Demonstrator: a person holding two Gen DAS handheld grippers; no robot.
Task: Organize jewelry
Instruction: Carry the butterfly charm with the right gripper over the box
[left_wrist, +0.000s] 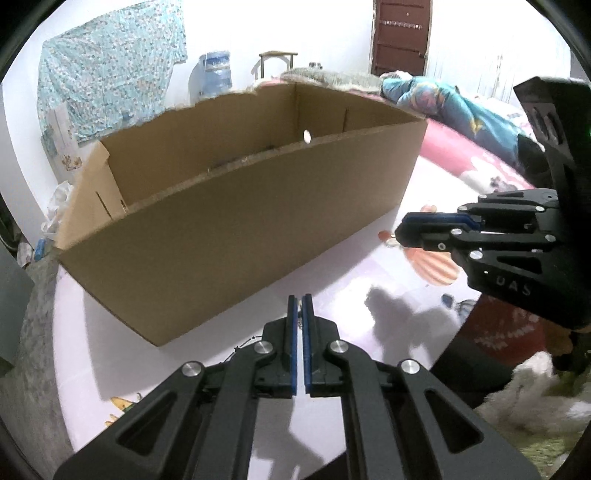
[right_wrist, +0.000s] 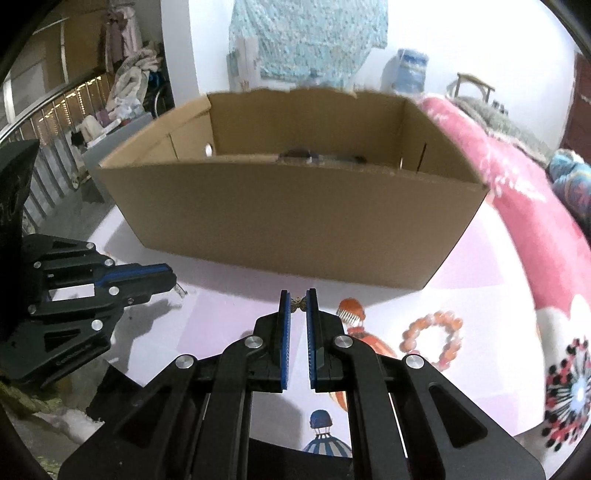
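An open cardboard box (left_wrist: 221, 240) (right_wrist: 295, 221) stands on the pale printed cloth just beyond both grippers. My left gripper (left_wrist: 300, 300) (right_wrist: 171, 277) is shut, with a thin dark chain (left_wrist: 242, 345) trailing out beside its fingers and a small bit hanging at its tip. My right gripper (right_wrist: 297, 293) (left_wrist: 400, 230) is shut on a small bronze butterfly-shaped charm (right_wrist: 298, 303) pinched at its fingertips. I cannot tell whether chain and charm are one piece. An orange bead bracelet (right_wrist: 432, 339) lies on the cloth to the right of my right gripper.
Dark items (right_wrist: 295, 153) show low inside the box. A pink blanket (right_wrist: 517, 221) rises along the right side. A white fluffy thing (left_wrist: 535, 398) lies near the front right. A water jug (left_wrist: 212, 74) and a brown door (left_wrist: 400, 33) are far behind.
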